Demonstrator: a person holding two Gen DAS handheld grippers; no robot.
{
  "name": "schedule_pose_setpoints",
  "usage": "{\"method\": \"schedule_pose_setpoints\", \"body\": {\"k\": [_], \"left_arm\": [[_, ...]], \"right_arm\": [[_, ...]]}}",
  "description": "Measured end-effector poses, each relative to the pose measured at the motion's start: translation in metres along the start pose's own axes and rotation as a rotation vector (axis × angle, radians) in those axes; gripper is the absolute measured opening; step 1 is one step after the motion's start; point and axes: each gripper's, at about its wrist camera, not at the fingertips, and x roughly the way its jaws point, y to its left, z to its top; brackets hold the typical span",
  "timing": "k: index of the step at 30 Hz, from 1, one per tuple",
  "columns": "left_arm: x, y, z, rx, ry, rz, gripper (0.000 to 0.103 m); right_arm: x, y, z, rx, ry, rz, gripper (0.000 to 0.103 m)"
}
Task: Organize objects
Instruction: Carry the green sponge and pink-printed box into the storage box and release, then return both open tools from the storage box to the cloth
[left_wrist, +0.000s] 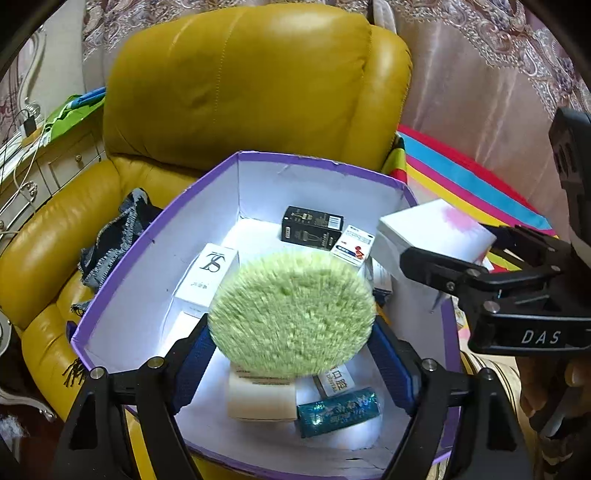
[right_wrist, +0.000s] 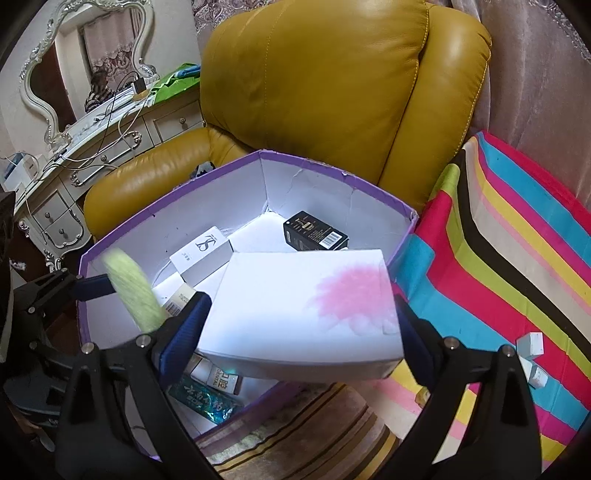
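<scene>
The left gripper (left_wrist: 291, 354) is clamped on a green fluffy pad (left_wrist: 291, 310), held over the purple-rimmed box (left_wrist: 147, 236). The right gripper (right_wrist: 299, 332) clamps a white carton with a pink print (right_wrist: 303, 306) above the box's near corner. Released together, they could collide, or the carton could crush the small boxes below or tip over the rim.

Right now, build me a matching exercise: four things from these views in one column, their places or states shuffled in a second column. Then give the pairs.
Things
1. green fluffy pad
2. white box with pink print
3. black box with barcode
4. teal glittery packet

Places or states
A. lying near the purple bin's far corner
B. clamped in the right gripper
C. lying at the bin's near end
D. clamped in the left gripper

Pairs: 1-D, 2-B, 3-A, 4-C
</scene>
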Motion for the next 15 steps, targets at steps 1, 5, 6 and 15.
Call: {"method": "schedule_pose_setpoints", "body": {"k": [1,5,6,15], "left_arm": [[-0.001,-0.002,0.000,0.003,0.000,0.001,0.084],[-0.008,-0.003,-0.001,0.004,-0.012,-0.003,0.085],[-0.009,-0.003,0.000,0.003,-0.013,-0.002,0.085],[-0.018,-0.013,0.001,0.011,-0.029,-0.013,0.085]], "right_arm": [[-0.001,0.000,0.000,-0.004,-0.003,-0.002,0.097],[-0.008,0.002,0.003,-0.011,-0.032,-0.001,0.099],[-0.010,0.003,0.004,-0.006,-0.041,0.002,0.100],[-0.026,-0.020,-0.006,0.054,-0.071,-0.018,0.101]]}}
